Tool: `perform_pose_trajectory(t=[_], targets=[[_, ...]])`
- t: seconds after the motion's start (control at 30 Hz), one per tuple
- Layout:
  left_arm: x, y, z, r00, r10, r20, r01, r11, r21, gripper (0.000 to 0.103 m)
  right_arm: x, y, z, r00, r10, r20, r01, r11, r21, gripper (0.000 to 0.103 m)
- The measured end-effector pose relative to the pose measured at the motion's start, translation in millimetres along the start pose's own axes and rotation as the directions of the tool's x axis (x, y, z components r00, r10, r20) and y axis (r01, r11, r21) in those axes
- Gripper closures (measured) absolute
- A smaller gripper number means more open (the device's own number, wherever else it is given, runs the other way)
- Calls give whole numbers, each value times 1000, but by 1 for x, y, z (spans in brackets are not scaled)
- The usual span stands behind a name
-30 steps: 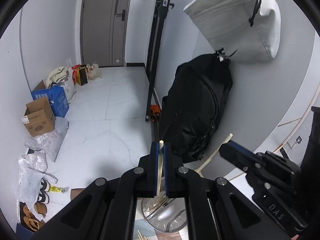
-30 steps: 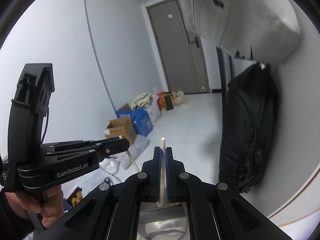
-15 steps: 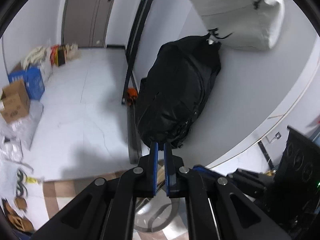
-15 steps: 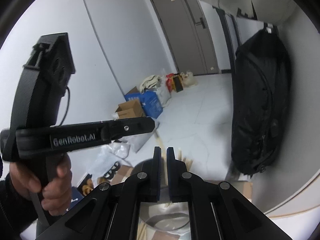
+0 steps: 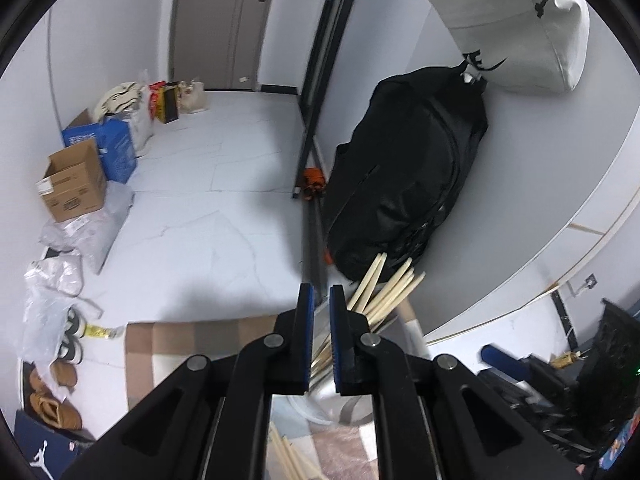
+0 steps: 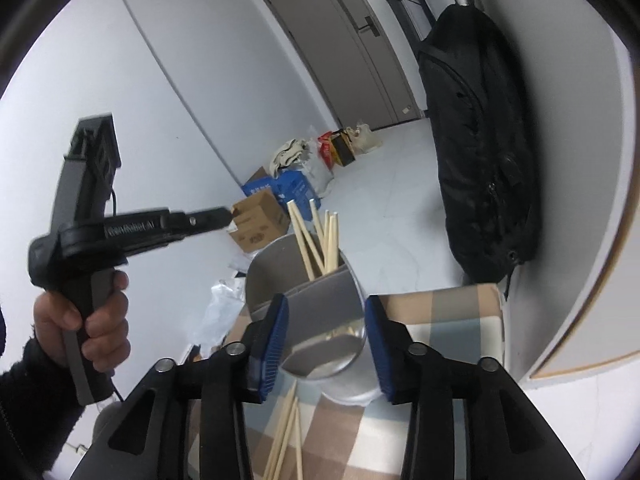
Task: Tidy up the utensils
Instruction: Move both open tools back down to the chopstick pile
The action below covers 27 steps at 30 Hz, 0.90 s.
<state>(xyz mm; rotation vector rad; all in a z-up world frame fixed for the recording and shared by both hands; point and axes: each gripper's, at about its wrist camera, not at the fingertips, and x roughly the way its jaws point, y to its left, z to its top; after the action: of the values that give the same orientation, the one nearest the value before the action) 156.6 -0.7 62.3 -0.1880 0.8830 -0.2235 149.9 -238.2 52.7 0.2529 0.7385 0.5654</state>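
Note:
A shiny metal utensil holder (image 6: 276, 268) with a divider stands on a checked cloth (image 6: 448, 320). Several wooden chopsticks (image 6: 324, 240) stand in its far compartment; they also show in the left wrist view (image 5: 384, 288). More loose chopsticks (image 6: 286, 432) lie on the cloth in front of it. My right gripper (image 6: 326, 340) is open and empty, just above the holder's near rim. My left gripper (image 5: 319, 336) is open by a narrow gap with nothing between its pads, above the holder (image 5: 320, 400); it also shows in the right wrist view (image 6: 216, 216), held by a hand.
A black backpack (image 5: 404, 184) hangs against the wall beyond the table, with a grey bag (image 5: 508, 20) above it. A tripod leg (image 5: 316, 120) stands beside it. Cardboard boxes (image 5: 72, 180) and plastic bags (image 5: 52, 280) line the left floor. Black equipment (image 5: 560, 384) sits at the right.
Both grippers held a chopstick upright a second ago. Both have let go; the chopsticks now stand in the holder. The right jaws have opened wide and both grippers have pulled back.

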Motion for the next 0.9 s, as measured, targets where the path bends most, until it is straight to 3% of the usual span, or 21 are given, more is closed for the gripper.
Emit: perform_pose_trajectory(t=[0.23, 0.37, 0.6, 0.73, 0.9], targets=[[-7, 5, -24, 999, 27, -19, -28, 999, -40, 99, -16, 28, -8, 1000, 15, 24, -14, 999, -43, 49], [-20, 3, -35, 996, 86, 20, -85, 995, -44, 99, -24, 44, -14, 999, 24, 31, -22, 997, -75, 44], [-32, -5, -52, 991, 119, 54, -117, 993, -33, 96, -32, 69, -27, 999, 26, 37, -20, 990, -143, 42], [-43, -5, -65, 986, 137, 93, -135, 990, -31, 60, -35, 76, -34, 999, 16, 41, -9, 989, -151, 35], [-51, -3, -78, 978, 165, 126, -162, 986, -34, 46, -39, 83, -40, 999, -12, 52, 20, 987, -159, 29]])
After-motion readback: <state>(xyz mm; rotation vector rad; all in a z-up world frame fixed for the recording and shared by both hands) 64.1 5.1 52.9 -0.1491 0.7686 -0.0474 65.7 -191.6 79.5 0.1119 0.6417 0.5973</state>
